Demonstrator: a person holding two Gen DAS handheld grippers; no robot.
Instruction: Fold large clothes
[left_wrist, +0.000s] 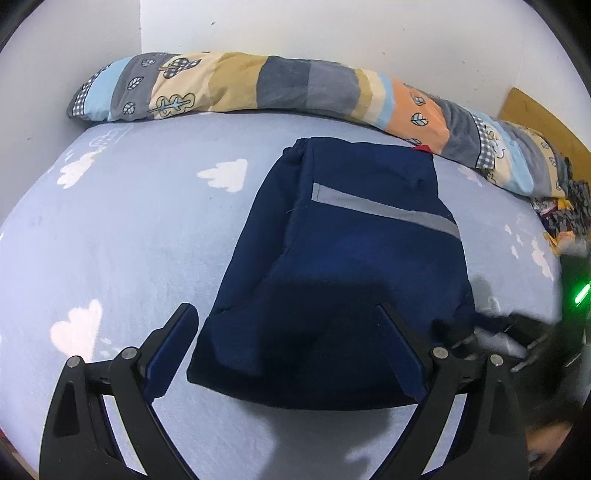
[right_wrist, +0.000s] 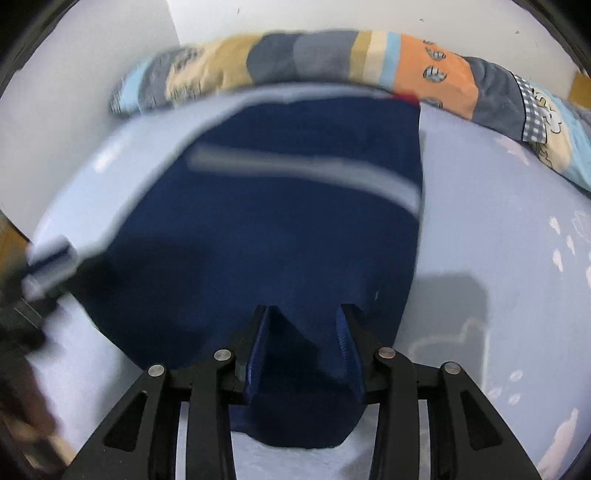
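Observation:
A navy garment (left_wrist: 332, 266) with a grey reflective stripe (left_wrist: 384, 208) lies folded on the light blue cloud-print bed sheet (left_wrist: 129, 240). My left gripper (left_wrist: 288, 314) is open wide just above its near left edge, empty. In the right wrist view the same garment (right_wrist: 280, 221) fills the middle, blurred. My right gripper (right_wrist: 306, 314) has its jaws partly closed around a raised fold of the navy cloth at the near edge. The right gripper also shows blurred at the right edge of the left wrist view (left_wrist: 517, 339).
A long patchwork pillow (left_wrist: 295, 88) lies along the white wall (left_wrist: 332, 29) at the back. A pile of mixed clothes (left_wrist: 565, 214) sits at the far right. A wooden headboard (left_wrist: 532, 110) stands behind it.

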